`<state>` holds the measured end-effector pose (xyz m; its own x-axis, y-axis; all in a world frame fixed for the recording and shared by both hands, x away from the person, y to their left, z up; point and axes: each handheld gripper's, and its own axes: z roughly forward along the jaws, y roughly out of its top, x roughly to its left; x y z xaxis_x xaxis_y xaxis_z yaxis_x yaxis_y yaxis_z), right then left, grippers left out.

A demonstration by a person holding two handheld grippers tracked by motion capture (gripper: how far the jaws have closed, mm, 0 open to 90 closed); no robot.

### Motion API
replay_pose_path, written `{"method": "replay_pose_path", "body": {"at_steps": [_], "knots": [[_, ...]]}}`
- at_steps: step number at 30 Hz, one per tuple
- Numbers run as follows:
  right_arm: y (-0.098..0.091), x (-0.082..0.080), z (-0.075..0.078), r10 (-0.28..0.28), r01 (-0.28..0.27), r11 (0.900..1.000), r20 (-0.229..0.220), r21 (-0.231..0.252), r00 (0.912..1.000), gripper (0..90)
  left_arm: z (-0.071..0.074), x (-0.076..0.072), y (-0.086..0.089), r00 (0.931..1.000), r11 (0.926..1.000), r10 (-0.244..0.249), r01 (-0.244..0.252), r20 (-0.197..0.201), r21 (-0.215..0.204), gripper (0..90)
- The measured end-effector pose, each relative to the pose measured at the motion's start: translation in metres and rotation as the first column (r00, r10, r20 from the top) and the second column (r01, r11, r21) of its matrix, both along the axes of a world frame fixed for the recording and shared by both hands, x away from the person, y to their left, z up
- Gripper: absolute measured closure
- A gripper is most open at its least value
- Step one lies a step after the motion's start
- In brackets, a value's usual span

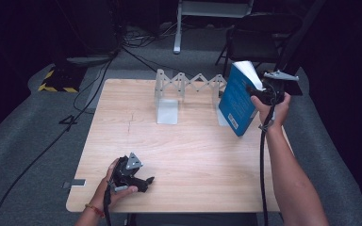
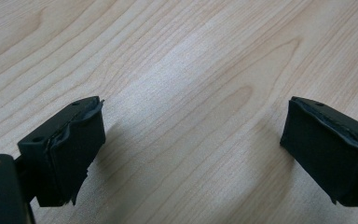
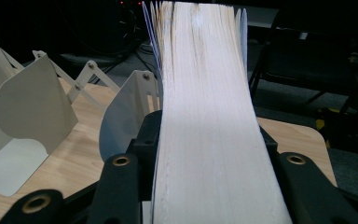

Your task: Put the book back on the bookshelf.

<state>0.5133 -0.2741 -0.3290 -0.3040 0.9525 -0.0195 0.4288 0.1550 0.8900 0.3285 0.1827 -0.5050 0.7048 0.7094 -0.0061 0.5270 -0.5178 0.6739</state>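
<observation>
A thick blue book (image 1: 235, 101) hangs tilted above the table's far right corner. My right gripper (image 1: 259, 96) is shut on its page side. In the right gripper view the cream page edge of the book (image 3: 205, 116) runs up between the two black jaws of my right gripper (image 3: 205, 140). A white accordion book rack (image 1: 174, 94) stands at the back middle of the table, just left of the book; its panels (image 3: 32, 107) appear at the left. My left gripper (image 1: 143, 181) rests near the front left edge, open, its pads (image 2: 74, 144) wide apart over bare wood.
The light wooden table (image 1: 193, 155) has bare room across its middle and front. A black chair (image 1: 259, 33) stands behind the far right corner. Cables (image 1: 75, 108) and a yellow-and-black striped block (image 1: 56, 80) lie on the grey floor at left.
</observation>
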Motion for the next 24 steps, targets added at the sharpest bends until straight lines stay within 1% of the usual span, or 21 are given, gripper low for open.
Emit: {"method": "replay_pose_path", "body": {"at_steps": [2, 3, 4, 6, 7, 8, 11, 13, 15, 19, 22, 24], "knots": [[-0.001, -0.001, -0.001, -0.014, 0.014, 0.9999, 0.014, -0.004, 0.9998, 59.1, 0.000, 0.000, 0.000, 1.0000, 1.0000, 0.002, -0.002, -0.002, 0.000, 6.4], [-0.001, -0.001, -0.001, -0.014, 0.014, 0.9999, 0.014, -0.004, 0.9998, 59.1, 0.000, 0.000, 0.000, 1.0000, 1.0000, 0.002, -0.002, -0.002, 0.000, 6.4], [-0.001, -0.003, -0.003, -0.041, 0.041, 0.9991, 0.034, -0.004, 0.9986, 59.2, 0.000, 0.000, 0.000, 1.0000, 1.0000, 0.001, -0.001, -0.005, -0.003, 6.3], [-0.001, -0.004, -0.005, -0.068, 0.068, 0.9977, 0.048, -0.002, 0.9965, 59.2, 0.000, 0.000, 0.000, 1.0000, 1.0000, 0.001, -0.001, -0.005, -0.003, 6.4], [-0.001, -0.004, -0.005, -0.068, 0.068, 0.9977, 0.048, -0.002, 0.9965, 59.2, 0.000, 0.000, 0.000, 1.0000, 1.0000, 0.002, -0.002, -0.005, -0.003, 6.4], [0.001, -0.004, -0.005, -0.076, 0.077, 0.9969, 0.052, -0.015, 0.9958, 59.1, 0.000, 0.000, 0.000, 1.0000, 1.0000, 0.001, -0.001, -0.005, -0.003, 6.3], [0.005, -0.004, -0.004, -0.078, 0.080, 0.9962, 0.052, -0.034, 0.9956, 58.5, 0.000, 0.000, 0.000, 1.0000, 1.0000, 0.001, -0.001, -0.005, -0.003, 6.4], [0.008, -0.003, -0.002, -0.068, 0.070, 0.9959, 0.038, -0.057, 0.9969, 57.2, 0.000, 0.000, 0.000, 1.0000, 1.0000, 0.001, -0.001, -0.005, -0.003, 6.4], [0.009, -0.003, -0.001, -0.069, 0.071, 0.9954, 0.028, -0.065, 0.9972, 55.8, 0.000, 0.000, 0.000, 1.0000, 1.0000, 0.002, -0.002, -0.005, -0.003, 6.4], [0.010, -0.002, 0.001, -0.072, 0.074, 0.9930, 0.024, -0.093, 0.9971, 53.9, 0.000, 0.000, 0.000, 1.0000, 1.0000, 0.002, -0.002, -0.004, -0.002, 6.4], [0.007, 0.002, 0.002, -0.052, 0.049, 0.9929, -0.018, -0.108, 0.9985, 49.4, 0.000, 0.000, 0.000, 1.0000, 1.0000, 0.001, -0.001, -0.004, -0.003, 6.4], [0.006, 0.002, 0.003, -0.041, 0.037, 0.9937, -0.036, -0.105, 0.9985, 48.1, 0.000, 0.000, 0.000, 1.0000, 1.0000, -0.002, 0.002, -0.008, -0.006, 6.2]]}}
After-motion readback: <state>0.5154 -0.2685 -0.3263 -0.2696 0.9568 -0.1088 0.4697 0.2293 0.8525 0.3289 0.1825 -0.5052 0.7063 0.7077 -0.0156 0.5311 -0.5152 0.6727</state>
